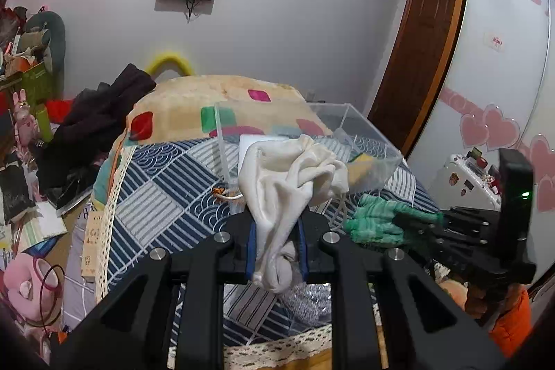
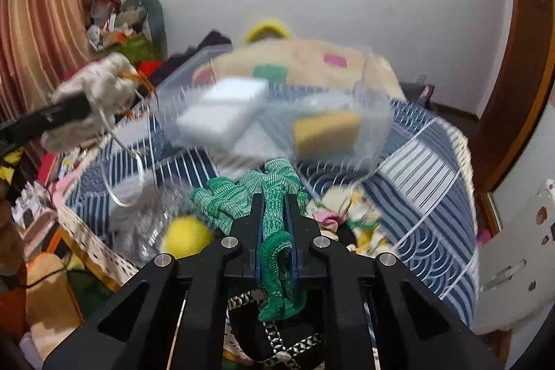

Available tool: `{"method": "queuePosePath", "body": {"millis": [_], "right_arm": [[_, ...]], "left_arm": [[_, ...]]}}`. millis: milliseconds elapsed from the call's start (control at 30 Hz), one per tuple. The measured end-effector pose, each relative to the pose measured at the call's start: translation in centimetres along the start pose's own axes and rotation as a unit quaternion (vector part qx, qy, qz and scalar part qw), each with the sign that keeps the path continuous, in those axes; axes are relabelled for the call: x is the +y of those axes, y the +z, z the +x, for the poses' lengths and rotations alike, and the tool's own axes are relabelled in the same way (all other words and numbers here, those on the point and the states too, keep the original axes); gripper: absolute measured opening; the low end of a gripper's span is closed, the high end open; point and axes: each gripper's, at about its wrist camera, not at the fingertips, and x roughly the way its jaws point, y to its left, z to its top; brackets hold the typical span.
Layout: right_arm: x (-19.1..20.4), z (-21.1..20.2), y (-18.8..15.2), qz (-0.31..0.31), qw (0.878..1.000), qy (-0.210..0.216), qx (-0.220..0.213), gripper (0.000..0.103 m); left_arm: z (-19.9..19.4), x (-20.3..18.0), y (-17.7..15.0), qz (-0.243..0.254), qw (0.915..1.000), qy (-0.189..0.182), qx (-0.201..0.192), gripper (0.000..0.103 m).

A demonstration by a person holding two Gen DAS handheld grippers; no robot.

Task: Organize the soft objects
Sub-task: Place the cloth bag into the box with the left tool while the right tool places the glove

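Note:
My left gripper (image 1: 276, 224) is shut on a cream cloth drawstring bag (image 1: 295, 172) and holds it above the bed; the bag also shows at the left of the right wrist view (image 2: 97, 92). My right gripper (image 2: 275, 203) is shut on a green mesh scrubber (image 2: 253, 193), also seen at the right of the left wrist view (image 1: 378, 221). A clear plastic box (image 2: 374, 127) sits on the bed ahead and holds a white sponge (image 2: 225, 106) and a yellow sponge (image 2: 326, 130). The right wrist view is blurred by motion.
The bed has a blue patterned cover (image 1: 163, 189) and a folded beige blanket (image 1: 215, 103). A yellow ball (image 2: 187, 234), a metal scourer (image 1: 308, 300) and a floral cloth (image 2: 350, 214) lie near the grippers. Clutter and dark clothes (image 1: 97, 120) stand at the left; a wardrobe (image 1: 503, 58) at the right.

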Motion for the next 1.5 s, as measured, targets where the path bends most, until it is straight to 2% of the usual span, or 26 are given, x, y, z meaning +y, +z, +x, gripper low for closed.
{"method": "queuePosePath", "body": {"millis": [333,433,600,767,1000,1267,1367,1467,1500], "right_arm": [[-1.1,-2.8,4.5,0.021,0.996,-0.002,-0.083,0.010],[-1.7,-2.5,6.3,0.032,0.994,-0.012,-0.103,0.010],[-2.2,-0.7,8.9,0.040,0.993,-0.022,-0.109,0.010],[-2.0,1.9,10.3,0.031,0.995,-0.029,-0.090,0.010],[-0.9,5.9,10.7,-0.020,0.998,-0.047,-0.033,0.010],[-1.0,8.8,10.1,-0.048,0.997,-0.047,0.036,0.011],[-1.0,9.0,9.8,-0.058,0.996,-0.047,0.048,0.012],[-1.0,8.5,9.5,-0.063,0.996,-0.043,0.051,0.019],[-1.0,8.5,9.6,-0.062,0.996,-0.041,0.050,0.025]], "left_arm": [[1.1,-0.7,4.3,0.008,0.9993,0.003,-0.036,0.018],[2.2,-0.7,5.6,0.011,0.9992,0.007,-0.037,0.018],[4.7,-1.0,7.1,0.022,0.9989,0.024,-0.033,0.018],[8.4,-1.0,7.7,0.024,0.9993,0.026,-0.005,0.018],[14.3,-0.9,7.3,0.034,0.9970,0.044,0.054,0.018],[17.5,-0.6,5.8,0.038,0.9919,0.049,0.111,0.019],[17.3,-0.6,5.6,0.038,0.9917,0.050,0.112,0.026],[16.7,-0.9,5.5,0.041,0.9914,0.045,0.116,0.047],[16.5,-1.0,5.6,0.041,0.9917,0.044,0.113,0.055]]}}
